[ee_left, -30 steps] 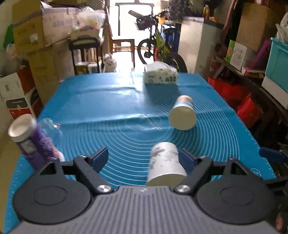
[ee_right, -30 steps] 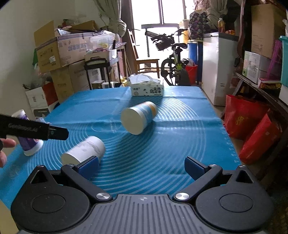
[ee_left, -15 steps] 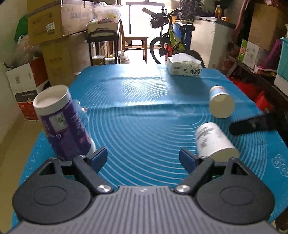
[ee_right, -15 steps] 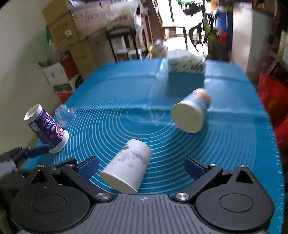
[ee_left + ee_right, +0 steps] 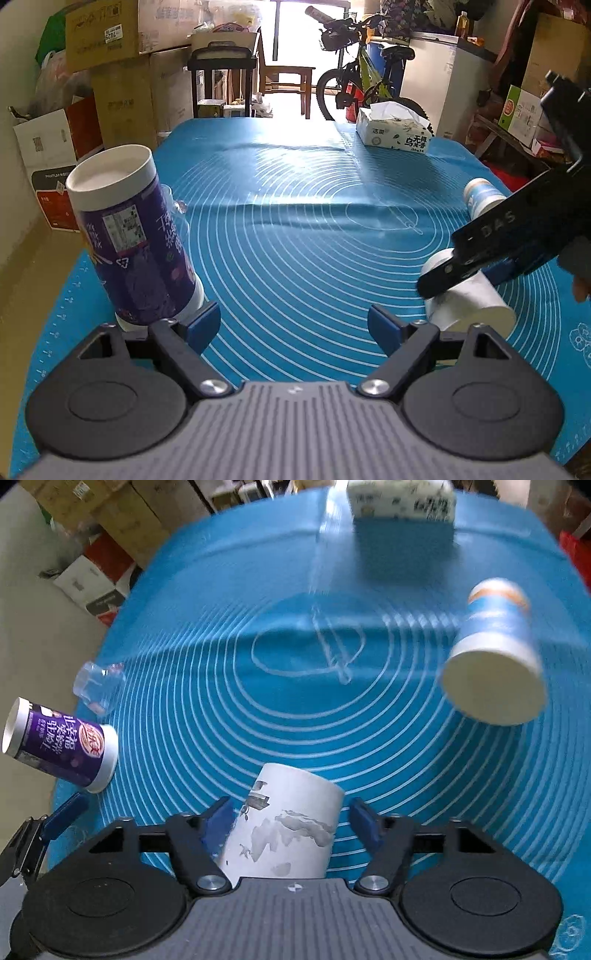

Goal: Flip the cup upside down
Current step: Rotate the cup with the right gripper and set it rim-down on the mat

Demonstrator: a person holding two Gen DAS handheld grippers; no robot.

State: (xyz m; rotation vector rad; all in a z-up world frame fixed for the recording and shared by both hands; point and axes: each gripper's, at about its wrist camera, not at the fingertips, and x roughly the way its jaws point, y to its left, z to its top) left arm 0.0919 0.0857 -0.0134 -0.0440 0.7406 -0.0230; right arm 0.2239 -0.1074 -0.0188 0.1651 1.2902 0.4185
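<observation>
A white paper cup point(image 5: 288, 830) with grey ink art lies on its side on the blue mat point(image 5: 295, 686). My right gripper point(image 5: 290, 819) is open with a finger on each side of this cup; the left pad is close to it, the right pad stands apart. In the left wrist view the same cup point(image 5: 469, 302) lies at the right under the right gripper point(image 5: 491, 251). My left gripper point(image 5: 293, 326) is open and empty. A purple cup point(image 5: 133, 240) stands upside down just left of its left finger.
A blue and white cup point(image 5: 495, 653) lies on its side at the right. A clear plastic cup point(image 5: 98, 683) lies near the purple cup point(image 5: 61, 742). A tissue box point(image 5: 393, 131) sits at the mat's far end. Cartons and a bicycle point(image 5: 354, 85) stand beyond the table.
My right gripper has come down over the white cup, which now lies between its fingers. My left gripper has moved left toward the purple cup, away from the white cup.
</observation>
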